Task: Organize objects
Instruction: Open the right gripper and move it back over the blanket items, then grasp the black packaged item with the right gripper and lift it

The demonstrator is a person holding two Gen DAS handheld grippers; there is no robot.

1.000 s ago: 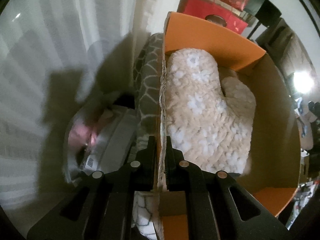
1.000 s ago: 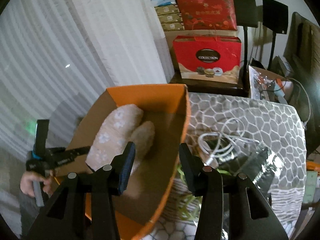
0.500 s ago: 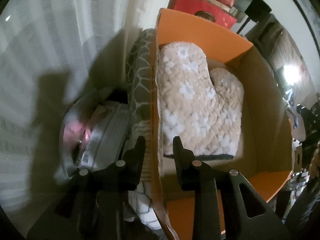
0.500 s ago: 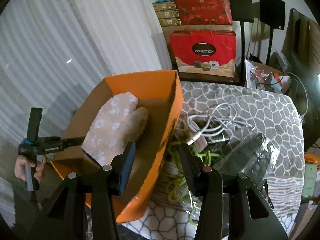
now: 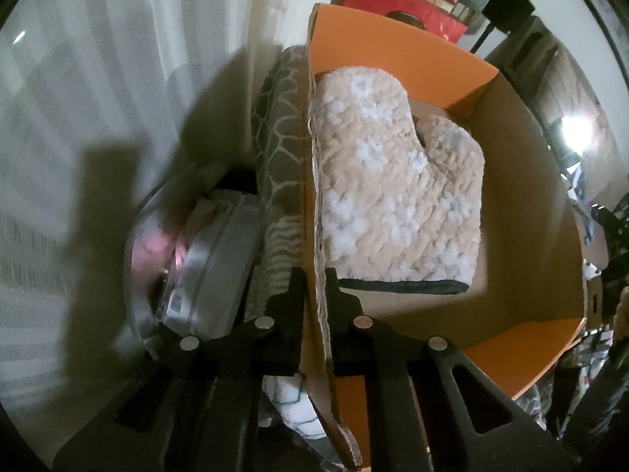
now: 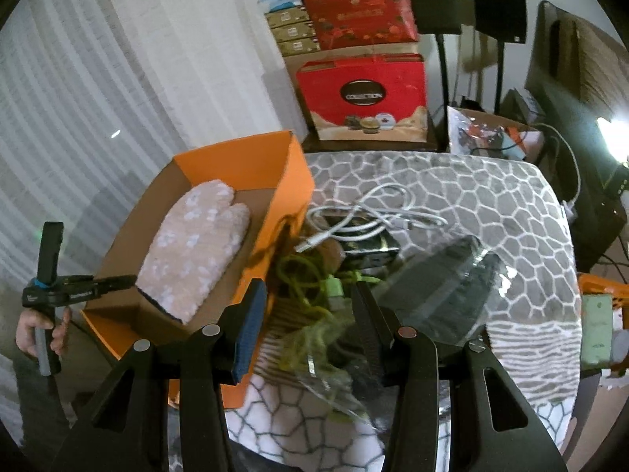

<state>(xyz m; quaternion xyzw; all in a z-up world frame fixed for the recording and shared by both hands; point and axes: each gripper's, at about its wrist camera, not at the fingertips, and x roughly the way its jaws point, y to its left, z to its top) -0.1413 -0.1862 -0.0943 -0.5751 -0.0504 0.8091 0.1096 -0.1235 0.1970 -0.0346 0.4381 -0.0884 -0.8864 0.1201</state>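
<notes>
Orange box [image 5: 393, 43] holds a fuzzy mitten [image 5: 397, 196] — left gripper [image 5: 316, 287] clamps its wall, right gripper [image 6: 310, 303] hovers unclenched

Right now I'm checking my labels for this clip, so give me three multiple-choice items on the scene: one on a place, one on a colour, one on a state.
1. Where does the mitt lie?
A. in the box
B. on the cloth
C. on the red bag

2. What colour is the cable just ahead of the right gripper?
A. red
B. green
C. blue

3. How is the left gripper?
A. open over the mitt
B. shut on the white cable
C. shut on the box wall

Answers: 1 A, it rests on the floor of the box. 2 B, the green coil lies between the fingers' line. 3 C, its fingers pinch the cardboard edge.
</notes>
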